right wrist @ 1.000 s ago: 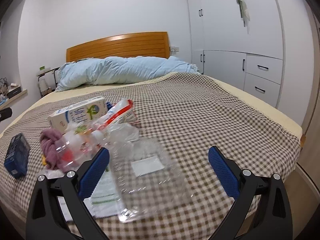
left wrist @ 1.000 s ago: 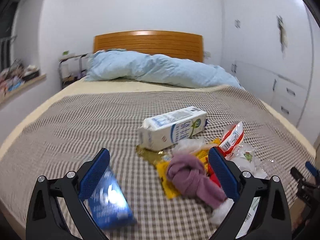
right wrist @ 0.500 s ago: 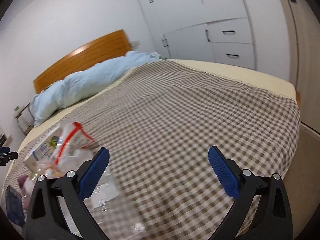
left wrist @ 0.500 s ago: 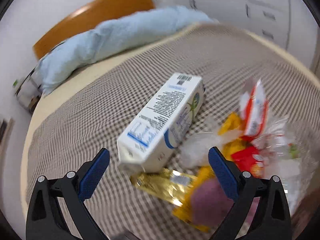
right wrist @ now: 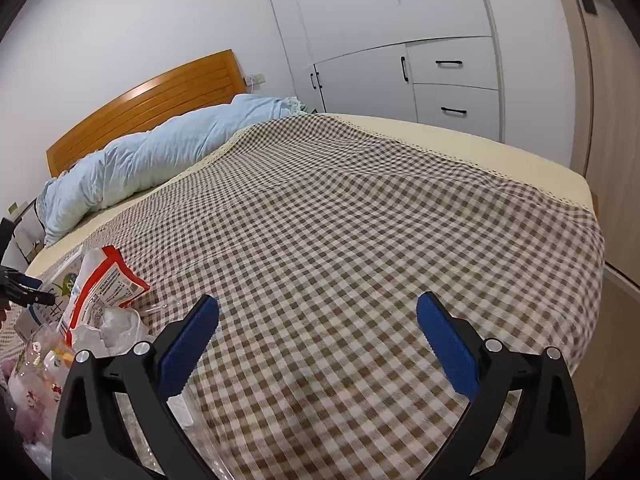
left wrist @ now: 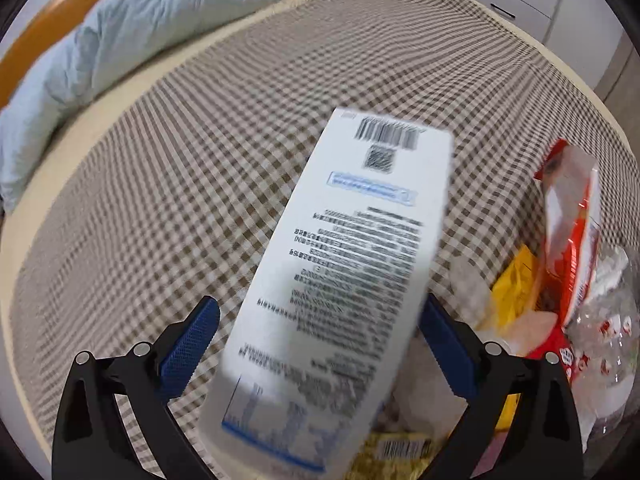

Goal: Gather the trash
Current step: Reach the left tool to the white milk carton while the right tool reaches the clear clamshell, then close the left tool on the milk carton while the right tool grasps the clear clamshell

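A white milk carton (left wrist: 344, 280) lies on the checked bedspread (left wrist: 180, 184), printed side up, barcode end away from me. My left gripper (left wrist: 318, 340) is open and straddles its near end, one blue pad on each side; whether they touch it is unclear. To the right is a trash pile: a red and white packet (left wrist: 572, 220), a yellow wrapper (left wrist: 516, 276), crumpled clear plastic (left wrist: 608, 332) and a gold wrapper (left wrist: 400, 452). My right gripper (right wrist: 318, 340) is open over bare bedspread with nothing between its fingers. The same packet (right wrist: 104, 284) lies at its left.
A light blue duvet (right wrist: 160, 156) is bunched against the wooden headboard (right wrist: 152, 104). White wardrobes and drawers (right wrist: 448, 76) stand along the bed's right side. Checked bedspread (right wrist: 360, 220) stretches ahead of the right gripper to the bed's edge.
My left gripper has moved forward and down onto the carton, which now lies between its pads. My right gripper has swung right, leaving the trash pile at its left edge.
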The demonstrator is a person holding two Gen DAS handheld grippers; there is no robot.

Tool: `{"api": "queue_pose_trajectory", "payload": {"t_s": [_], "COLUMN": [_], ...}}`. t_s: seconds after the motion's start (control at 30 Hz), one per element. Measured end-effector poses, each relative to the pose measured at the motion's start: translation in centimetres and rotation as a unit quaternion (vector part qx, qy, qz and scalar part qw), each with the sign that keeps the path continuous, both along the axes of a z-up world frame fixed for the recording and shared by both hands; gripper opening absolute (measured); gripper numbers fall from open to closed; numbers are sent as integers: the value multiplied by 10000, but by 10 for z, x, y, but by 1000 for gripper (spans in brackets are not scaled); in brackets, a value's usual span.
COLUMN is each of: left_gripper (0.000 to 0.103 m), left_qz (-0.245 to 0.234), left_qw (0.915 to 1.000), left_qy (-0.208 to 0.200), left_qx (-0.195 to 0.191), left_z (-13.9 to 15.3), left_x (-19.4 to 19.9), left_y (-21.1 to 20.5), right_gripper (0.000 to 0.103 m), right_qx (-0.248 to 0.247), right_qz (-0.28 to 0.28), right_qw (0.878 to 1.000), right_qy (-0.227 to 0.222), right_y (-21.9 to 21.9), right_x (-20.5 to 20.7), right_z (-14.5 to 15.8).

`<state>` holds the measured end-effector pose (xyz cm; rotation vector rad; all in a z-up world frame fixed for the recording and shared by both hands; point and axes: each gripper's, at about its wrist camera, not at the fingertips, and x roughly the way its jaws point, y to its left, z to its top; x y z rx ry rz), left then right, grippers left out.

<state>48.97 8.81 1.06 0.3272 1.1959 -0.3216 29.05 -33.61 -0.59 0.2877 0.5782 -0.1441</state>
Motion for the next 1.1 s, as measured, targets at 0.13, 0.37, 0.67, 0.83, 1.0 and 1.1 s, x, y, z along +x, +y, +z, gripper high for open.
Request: {"api": "queue_pose_trajectory", "payload": {"t_s": [0.13, 0.37, 0.67, 0.83, 1.0, 1.1], "left_gripper": [85, 76, 74, 74, 74, 74], "left_qz": [213, 978, 1228, 1161, 1284, 1339], "left_qw": [9994, 9919, 9659, 9574, 9552, 9537], "left_qy": [-52, -778, -2244, -2604, -2645, -2686], "left_qx": [-250, 229, 405, 466, 329, 185], "left_z": [0, 32, 114, 134, 130, 126], "left_x": [-2, -38, -119, -182, -241, -269], "left_y": [0, -19, -34, -50, -68, -79], "right_gripper": [95, 95, 95, 95, 95, 95], "right_qx": [-24, 223, 357, 493, 562, 712], "right_qz": [4, 88, 403, 558, 610, 522], "right_qw": [10000, 9997, 9984, 9969, 9954, 9943], "right_qy": [-2, -74, -176, -268, -483, -594], "right_y": [1, 1, 8, 7, 3, 0], "right_x": [6, 0, -24, -45, -67, -78], "right_z": [-1, 3, 16, 25, 35, 36]}}
